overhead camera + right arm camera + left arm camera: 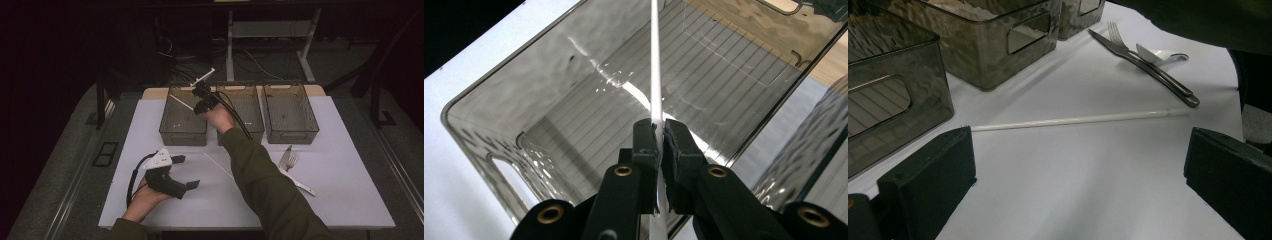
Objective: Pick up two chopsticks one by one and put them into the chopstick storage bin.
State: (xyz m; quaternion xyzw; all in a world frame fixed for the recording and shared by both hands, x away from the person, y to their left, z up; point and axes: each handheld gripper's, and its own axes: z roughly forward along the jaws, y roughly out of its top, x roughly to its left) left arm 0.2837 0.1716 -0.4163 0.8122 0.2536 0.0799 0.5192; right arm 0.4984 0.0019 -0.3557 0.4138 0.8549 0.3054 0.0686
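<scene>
My right gripper (200,102) (658,127) is shut on a thin white stick (181,102) (655,60) and holds it above the leftmost of three smoky clear bins (183,131) (509,95). The stick points over the bin's ribbed floor. A second white stick (217,165) (1073,120) lies flat on the white table. My left gripper (186,172) (1078,165) rests near the table's front left, open, with nothing between its jaws; the lying stick is just beyond them.
A middle bin (250,135) and a right bin (291,132) stand in the same row. A fork (290,159) (1128,47), a knife (300,182) and a spoon (1160,54) lie on the table's right part. The right forearm crosses the table's middle.
</scene>
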